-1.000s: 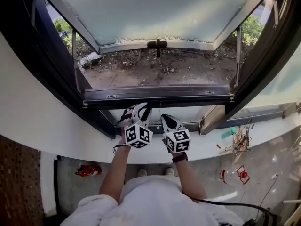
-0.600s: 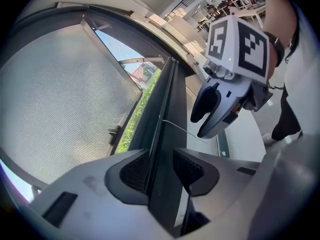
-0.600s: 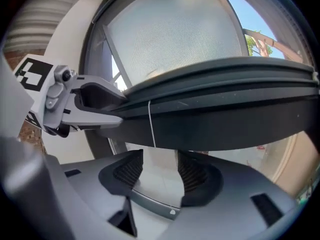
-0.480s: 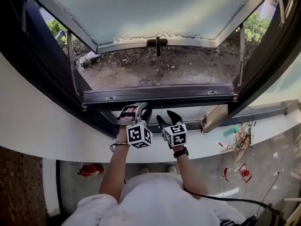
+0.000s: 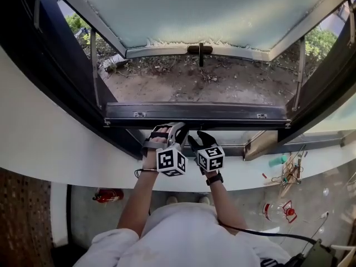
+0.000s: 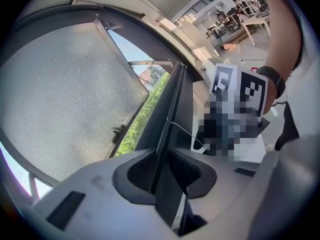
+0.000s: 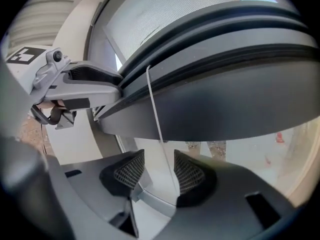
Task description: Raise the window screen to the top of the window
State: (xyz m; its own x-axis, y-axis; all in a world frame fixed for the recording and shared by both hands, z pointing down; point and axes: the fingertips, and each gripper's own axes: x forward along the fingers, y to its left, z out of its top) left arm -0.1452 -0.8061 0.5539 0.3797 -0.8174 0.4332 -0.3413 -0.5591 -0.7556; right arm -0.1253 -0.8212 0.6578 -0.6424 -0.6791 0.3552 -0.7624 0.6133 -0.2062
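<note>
Left gripper (image 6: 161, 171) holds its jaws apart, just closed a little, astride the lip of the screen bar (image 5: 194, 114). At its three o'clock, right gripper (image 7: 155, 173) stands apart too, just narrowed, flanking a white cord (image 7: 154, 109).

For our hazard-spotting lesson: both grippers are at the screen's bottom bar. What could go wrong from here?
The right gripper, jaws just closing but apart, has only the thin white cord between them; it could miss or slip off. The left gripper, also just closing, straddles the thin edge of the bottom bar without pressing it; lifting now could let the bar slip free.
</note>
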